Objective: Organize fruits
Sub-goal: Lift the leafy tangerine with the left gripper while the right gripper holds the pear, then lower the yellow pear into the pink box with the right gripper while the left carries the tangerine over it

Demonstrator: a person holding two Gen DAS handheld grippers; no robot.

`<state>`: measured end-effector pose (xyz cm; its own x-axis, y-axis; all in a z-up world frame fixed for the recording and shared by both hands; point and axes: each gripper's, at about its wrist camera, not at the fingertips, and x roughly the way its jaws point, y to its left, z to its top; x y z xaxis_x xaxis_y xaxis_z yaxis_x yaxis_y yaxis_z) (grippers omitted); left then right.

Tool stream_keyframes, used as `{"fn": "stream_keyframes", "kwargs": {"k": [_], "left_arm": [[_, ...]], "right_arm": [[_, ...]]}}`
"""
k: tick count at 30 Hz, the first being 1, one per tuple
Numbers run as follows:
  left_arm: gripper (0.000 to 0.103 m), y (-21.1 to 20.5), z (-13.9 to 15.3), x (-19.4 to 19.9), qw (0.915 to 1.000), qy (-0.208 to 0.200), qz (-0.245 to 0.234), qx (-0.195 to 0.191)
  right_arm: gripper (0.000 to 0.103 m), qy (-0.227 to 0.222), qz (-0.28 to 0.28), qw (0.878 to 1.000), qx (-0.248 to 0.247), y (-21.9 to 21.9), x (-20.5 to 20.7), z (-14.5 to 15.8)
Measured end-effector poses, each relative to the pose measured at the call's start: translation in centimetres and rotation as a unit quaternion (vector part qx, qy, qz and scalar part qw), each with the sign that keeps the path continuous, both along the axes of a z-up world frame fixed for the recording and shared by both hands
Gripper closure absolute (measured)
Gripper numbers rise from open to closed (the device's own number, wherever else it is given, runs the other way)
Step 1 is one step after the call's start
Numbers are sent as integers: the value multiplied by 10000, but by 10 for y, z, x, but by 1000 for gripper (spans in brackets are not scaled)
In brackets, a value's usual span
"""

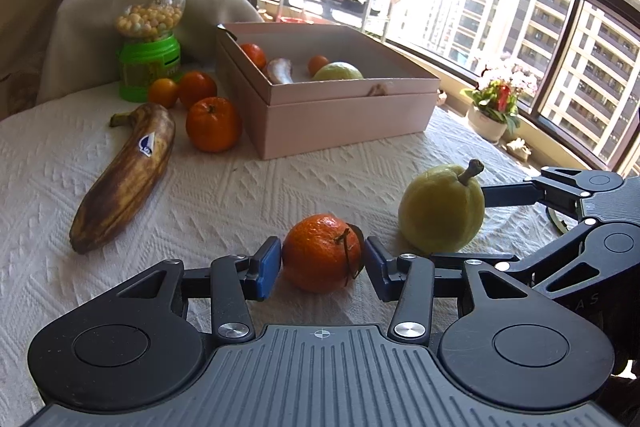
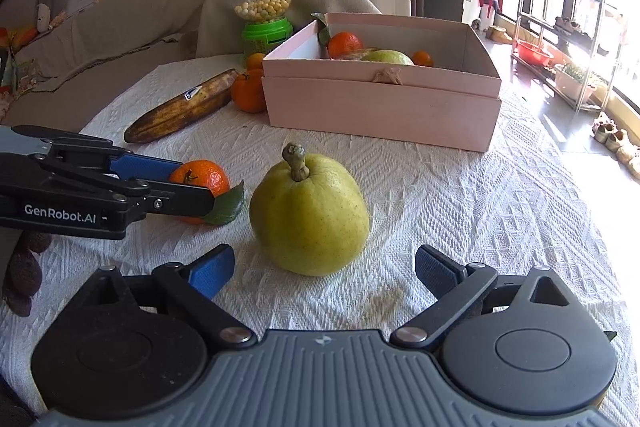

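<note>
1. Only the right wrist view shows the green leaf [image 2: 226,205] on the tangerine [image 2: 202,175]; only the left shows the flowerpot [image 1: 486,123] on the sill.
2. The left gripper [image 1: 322,261], tilted down, has its blue pads pressed on the dimpled tangerine's sides.
3. The right gripper [image 2: 324,269], also tilted down, stands spread wide; the smooth yellow-green pear [image 2: 310,215] sits upright on the woven cloth [image 2: 480,211] just ahead of its fingertips, untouched.
4. The pink box [image 2: 384,107] lies beyond both.

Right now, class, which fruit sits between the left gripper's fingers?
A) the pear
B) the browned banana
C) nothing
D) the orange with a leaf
D: the left gripper has its blue fingers on either side of the orange on the tablecloth.
</note>
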<state>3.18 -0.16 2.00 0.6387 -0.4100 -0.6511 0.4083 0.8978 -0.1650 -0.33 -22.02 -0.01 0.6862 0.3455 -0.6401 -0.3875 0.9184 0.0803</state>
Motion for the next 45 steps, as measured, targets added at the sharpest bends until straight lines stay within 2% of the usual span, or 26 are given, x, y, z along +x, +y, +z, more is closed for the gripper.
{"fn": "stream_keyframes", "kwargs": {"k": [3,8,12,15,20,24,28,31,34,37,40,42,45], "left_arm": [[51,0,-1,2,10000,31,25,-16],[53,-1,-1,4,10000,71,39,37],[54,-2,0,5,9999,79,68,39],[52,-3,0,5,9999,75,77,58],[52,-8,1,4,9998,28,43,214],[53,-10,4,6,9996,-9,58,267],[54,-17,15,10,9994,-162,-56,286],[54,-16,35,24,9994,-336,-108,-17],[54,-13,62,52,9968,-672,-72,-425],[54,-21,76,88,9952,-894,25,-395],[55,-25,71,123,9962,-775,148,-363],[55,-19,67,133,9953,-737,230,-582],[55,4,66,130,9901,-920,343,-1004]], "right_arm": [[6,-234,-24,9996,-145,7,5,6],[19,-108,206,9997,-106,13,16,4],[25,-190,352,9990,-222,17,14,7],[41,-45,342,9989,-312,16,19,2],[41,129,300,9995,-36,7,24,-1],[41,-155,81,9994,284,-15,24,22],[41,-728,-269,9948,655,-52,32,73],[41,-1138,-503,9895,730,-74,42,103],[41,-1321,-631,9870,667,-86,57,117],[41,-1271,-682,9878,584,-87,77,120],[41,-1181,-660,9899,424,-78,93,117],[41,-1086,-601,9916,369,-71,103,114],[41,-847,-510,9941,447,-64,120,112]]}}
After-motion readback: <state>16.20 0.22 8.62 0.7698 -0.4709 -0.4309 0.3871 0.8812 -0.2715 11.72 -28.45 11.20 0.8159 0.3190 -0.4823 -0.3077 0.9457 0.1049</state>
